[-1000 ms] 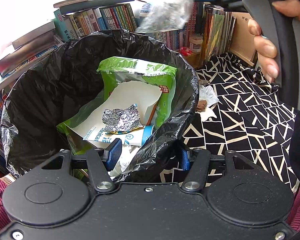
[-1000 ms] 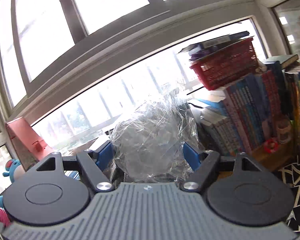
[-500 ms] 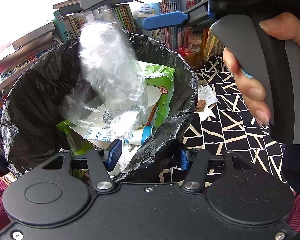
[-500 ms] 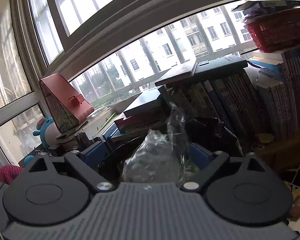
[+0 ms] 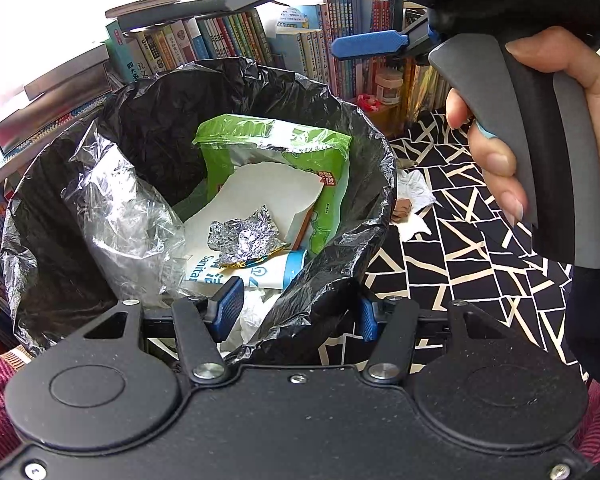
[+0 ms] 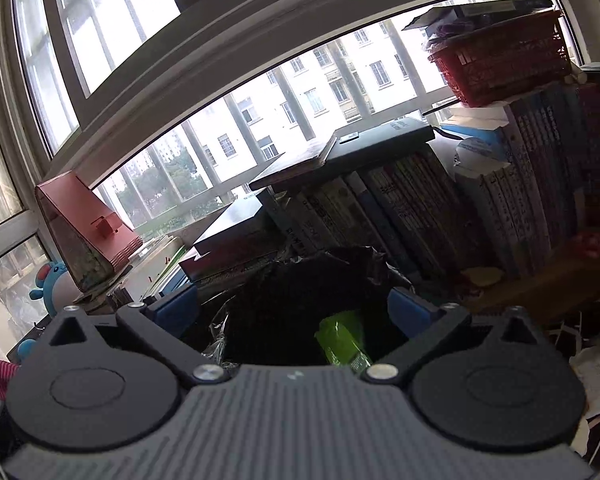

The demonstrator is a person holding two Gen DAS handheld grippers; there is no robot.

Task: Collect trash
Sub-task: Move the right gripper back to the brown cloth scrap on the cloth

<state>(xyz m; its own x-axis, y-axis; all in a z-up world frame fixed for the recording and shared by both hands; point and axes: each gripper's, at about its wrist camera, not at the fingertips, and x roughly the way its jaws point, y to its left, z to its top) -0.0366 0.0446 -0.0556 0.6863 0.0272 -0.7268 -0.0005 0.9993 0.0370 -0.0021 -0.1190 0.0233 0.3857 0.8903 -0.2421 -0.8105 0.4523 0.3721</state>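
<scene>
Now your right claw (image 6: 294, 306) has just been opening, nothing between its jaws, above the black bin liner (image 5: 364, 152). Your left claw (image 5: 296, 312) clenches the liner's near rim. Inside the liner, the clear plastic wrap (image 5: 128, 220) rests left of the crumpled foil (image 5: 244, 236).

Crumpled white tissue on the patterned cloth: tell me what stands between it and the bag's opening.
The crumpled white tissue lies just outside the black trash bag, beside its right rim. Only that raised rim separates it from the opening. The right gripper hangs open and empty above the bag; the left gripper clamps the near rim.
</scene>
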